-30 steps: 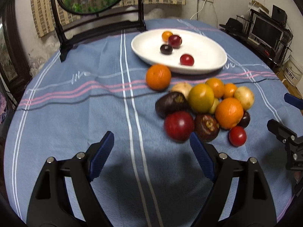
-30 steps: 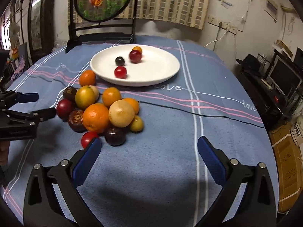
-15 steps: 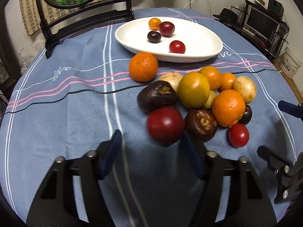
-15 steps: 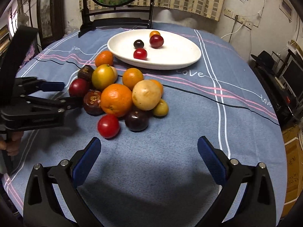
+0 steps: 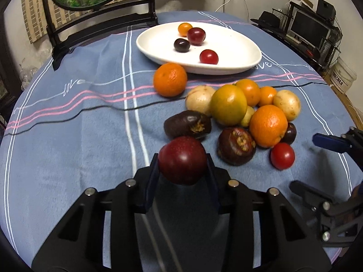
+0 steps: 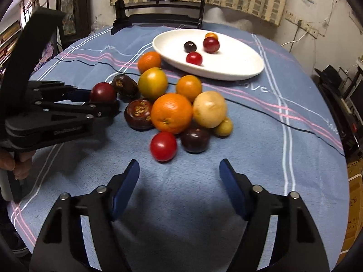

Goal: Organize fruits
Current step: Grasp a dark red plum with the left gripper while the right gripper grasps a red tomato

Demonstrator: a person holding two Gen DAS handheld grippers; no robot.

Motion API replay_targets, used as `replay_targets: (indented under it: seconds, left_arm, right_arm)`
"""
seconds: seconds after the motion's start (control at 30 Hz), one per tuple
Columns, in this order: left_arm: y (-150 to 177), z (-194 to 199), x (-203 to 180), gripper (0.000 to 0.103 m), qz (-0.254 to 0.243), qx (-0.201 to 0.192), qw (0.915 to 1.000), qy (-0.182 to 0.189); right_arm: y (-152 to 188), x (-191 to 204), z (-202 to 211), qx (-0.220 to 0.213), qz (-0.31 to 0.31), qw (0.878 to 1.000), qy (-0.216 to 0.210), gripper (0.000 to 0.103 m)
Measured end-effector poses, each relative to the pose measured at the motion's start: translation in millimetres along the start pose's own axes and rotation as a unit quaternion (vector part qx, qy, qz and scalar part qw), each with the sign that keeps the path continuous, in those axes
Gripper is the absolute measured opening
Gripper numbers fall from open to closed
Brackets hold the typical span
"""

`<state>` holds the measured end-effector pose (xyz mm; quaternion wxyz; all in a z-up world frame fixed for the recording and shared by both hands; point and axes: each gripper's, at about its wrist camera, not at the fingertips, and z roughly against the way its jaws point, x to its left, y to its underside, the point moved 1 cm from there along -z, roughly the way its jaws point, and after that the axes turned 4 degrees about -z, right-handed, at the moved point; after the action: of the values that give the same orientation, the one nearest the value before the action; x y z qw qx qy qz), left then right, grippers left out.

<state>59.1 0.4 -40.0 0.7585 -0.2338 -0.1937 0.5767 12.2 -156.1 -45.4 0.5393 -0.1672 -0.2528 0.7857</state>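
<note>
Plum [image 5: 182,159], dark red, smooth and probably slippery, sat clamped at its widest part in my left hand-held gripper [image 5: 181,172]; my right hand-held gripper [image 6: 179,176] was wide open, empty.

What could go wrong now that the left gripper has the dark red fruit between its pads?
1. The dark red fruit is round and sits near the tips of the left gripper; it might slip on the way to the white plate.
2. Lifting could nudge the touching dark brown fruit.
3. The open right gripper may roll the red tomato.
</note>
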Motion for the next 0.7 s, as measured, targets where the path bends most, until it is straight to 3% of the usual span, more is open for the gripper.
replay_targets:
  seconds: [0.07, 0.13, 0.3, 0.33, 0.53, 0.7]
  left_arm:
    - [4, 1, 3, 0.039, 0.004, 0.001, 1.0000, -0.001]
    - [8, 1, 6, 0.039, 0.009, 0.003, 1.0000, 0.002]
    - [11, 0, 10, 0.039, 0.016, 0.003, 0.9998, 0.012]
    - [11, 1, 11, 0.039, 0.016, 0.003, 0.9998, 0.012]
    - [12, 6, 13, 0.039, 0.014, 0.001, 0.9998, 0.011]
    - [13, 18, 14, 0.039, 0.006, -0.009, 0.9999, 0.008]
  right_arm:
    - [-1, 4, -4, 0.006, -0.002, 1.000, -0.009, 0.067]
    - [-4, 6, -13, 0.016, -0.007, 1.000, -0.015, 0.050]
    - [-11, 7, -22, 0.024, -0.030, 0.999, -0.014, 0.041]
    - [-11, 7, -23, 0.023, -0.034, 0.999, -0.015, 0.026]
    - [-9, 0, -14, 0.015, -0.062, 0.997, -0.042, 0.026]
    - [-4, -11, 14, -0.016, -0.057, 0.998, -0.037, 0.026]
